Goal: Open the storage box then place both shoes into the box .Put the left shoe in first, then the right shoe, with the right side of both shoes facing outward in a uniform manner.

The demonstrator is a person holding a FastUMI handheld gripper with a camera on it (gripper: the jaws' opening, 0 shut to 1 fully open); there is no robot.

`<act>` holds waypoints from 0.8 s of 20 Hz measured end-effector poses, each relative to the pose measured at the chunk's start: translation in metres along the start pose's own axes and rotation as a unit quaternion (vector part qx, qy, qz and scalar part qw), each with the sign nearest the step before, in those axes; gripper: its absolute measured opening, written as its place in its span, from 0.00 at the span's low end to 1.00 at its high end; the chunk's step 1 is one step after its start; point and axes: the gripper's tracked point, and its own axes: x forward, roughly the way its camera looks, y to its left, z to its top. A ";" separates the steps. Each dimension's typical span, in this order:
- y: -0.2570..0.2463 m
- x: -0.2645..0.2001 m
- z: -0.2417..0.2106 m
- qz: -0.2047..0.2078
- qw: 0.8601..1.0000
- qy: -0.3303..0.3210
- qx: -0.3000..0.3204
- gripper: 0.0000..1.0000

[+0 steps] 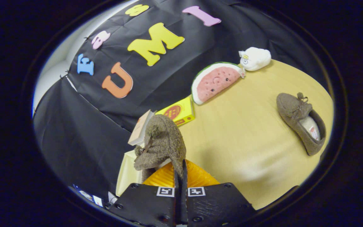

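My gripper (180, 172) is shut on the thin rim of a brown fuzzy shoe (164, 143). The shoe hangs tilted just ahead of the fingers, toe up and bow to the left. Directly under it, an orange-yellow ribbed surface (200, 178) shows between the shoe and the fingers, with a pale yellow panel (125, 173) to its left. I cannot tell whether these are parts of the storage box. The second brown shoe (299, 121) lies on the wooden table (247, 135) far to the right, its opening facing up.
A watermelon plush (214, 82) and a white plush (255, 59) sit at the table's back edge. A yellow carton (178, 112) and a beige box (141, 127) stand just behind the held shoe.
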 end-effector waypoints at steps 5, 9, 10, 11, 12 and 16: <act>0.107 0.006 -0.005 0.034 0.999 -0.019 -0.016 0.01; 0.153 0.040 -0.041 0.022 1.000 0.001 -0.002 0.01; 0.161 0.050 -0.051 0.020 1.000 -0.002 0.001 0.01; 0.164 0.059 -0.060 0.014 1.000 -0.004 -0.001 0.01; 0.165 0.070 -0.073 0.001 1.000 -0.003 0.004 0.01; 0.161 0.106 -0.120 -0.044 0.998 0.023 0.047 0.01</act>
